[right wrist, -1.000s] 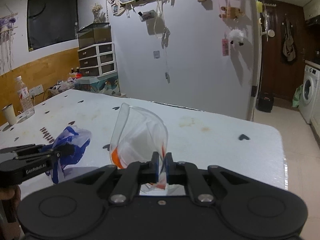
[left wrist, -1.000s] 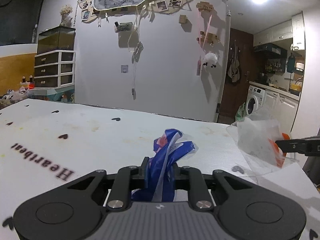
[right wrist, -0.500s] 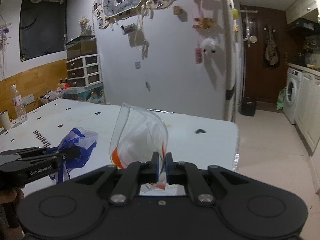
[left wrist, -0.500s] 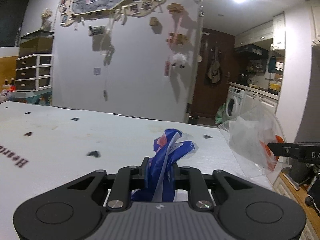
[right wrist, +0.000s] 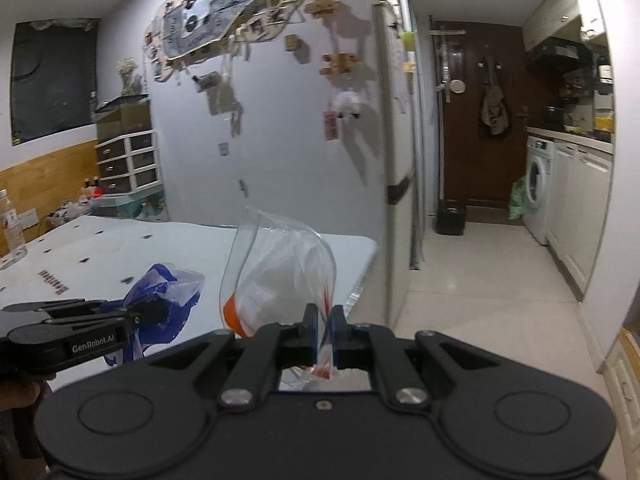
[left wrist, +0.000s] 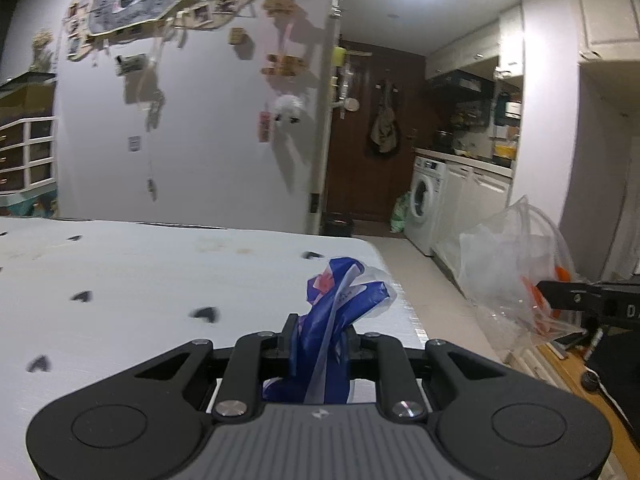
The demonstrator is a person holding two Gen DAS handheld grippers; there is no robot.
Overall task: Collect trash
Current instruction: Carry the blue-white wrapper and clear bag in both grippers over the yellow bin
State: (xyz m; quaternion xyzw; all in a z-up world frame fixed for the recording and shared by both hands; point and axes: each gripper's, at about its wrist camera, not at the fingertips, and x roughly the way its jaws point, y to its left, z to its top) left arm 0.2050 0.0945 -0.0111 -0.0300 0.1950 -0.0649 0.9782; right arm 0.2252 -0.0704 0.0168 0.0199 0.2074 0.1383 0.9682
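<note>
My left gripper is shut on a crumpled blue and white plastic wrapper, held above the right end of the white table. My right gripper is shut on a clear plastic bag with an orange patch and white paper inside. In the left wrist view the clear bag hangs past the table's right edge, pinched by the right gripper. In the right wrist view the left gripper and its blue wrapper are at the lower left.
The white table has small black heart marks and ends at a right edge. A water bottle stands far left. A tall white panel hung with decorations rises behind. Tiled floor, a washing machine and a dark bin lie to the right.
Both grippers have swung to the right with their trash held. The views now look past the table's right end toward the kitchen floor and door.
</note>
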